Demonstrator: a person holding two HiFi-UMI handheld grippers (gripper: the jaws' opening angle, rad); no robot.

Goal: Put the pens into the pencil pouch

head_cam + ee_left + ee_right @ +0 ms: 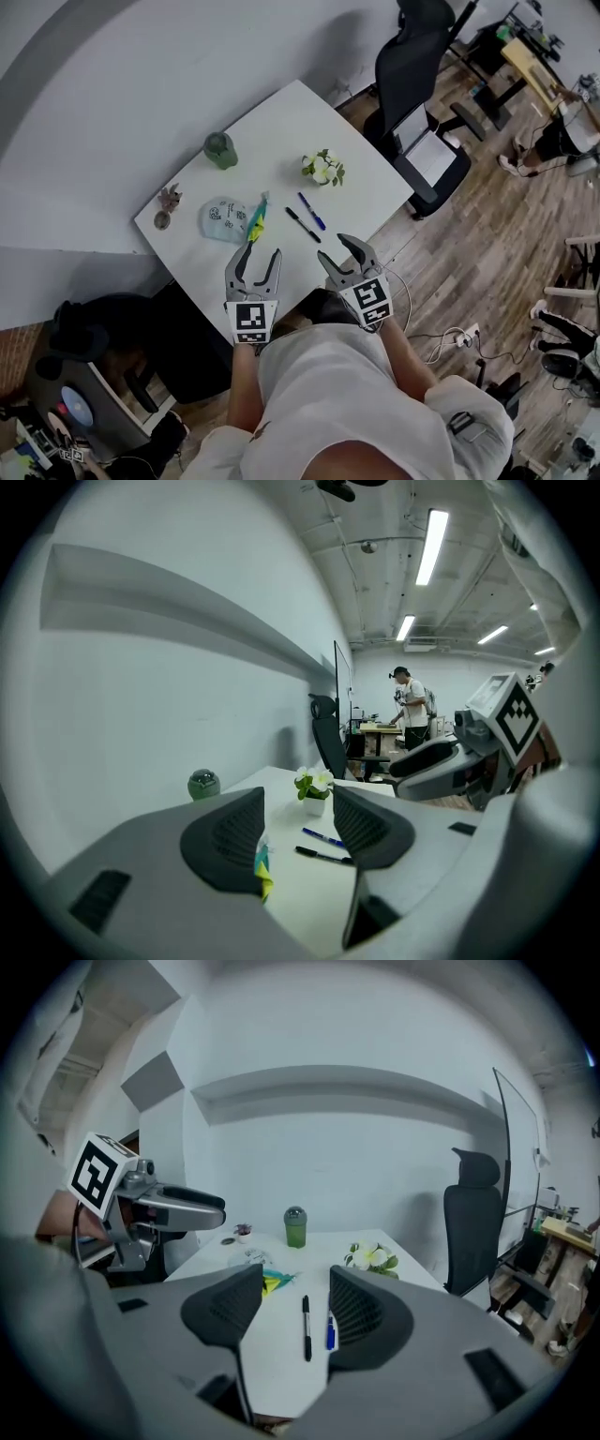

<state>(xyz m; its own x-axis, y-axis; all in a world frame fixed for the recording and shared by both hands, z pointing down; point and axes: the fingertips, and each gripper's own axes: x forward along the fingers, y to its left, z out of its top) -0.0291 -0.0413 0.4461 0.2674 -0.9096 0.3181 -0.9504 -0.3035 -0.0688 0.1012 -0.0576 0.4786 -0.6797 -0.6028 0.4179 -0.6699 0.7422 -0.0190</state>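
Observation:
A black pen (302, 224) and a blue pen (312, 211) lie side by side on the white table (281, 122). To their left lie a pale blue pencil pouch (223, 220) and a green and yellow item (256, 218). My left gripper (262, 251) hovers open over the table's near edge, just short of that item. My right gripper (336, 248) stands open and empty near the pens. In the right gripper view the black pen (306, 1327) and blue pen (331, 1332) show between and beyond the jaws (295, 1312). The left gripper (298, 827) holds nothing.
A green jar (221, 150), a white flower pot (324, 168) and a tiny potted plant (169, 199) stand on the table's far part. A black office chair (412, 84) stands at the table's right. A grey wall runs behind it.

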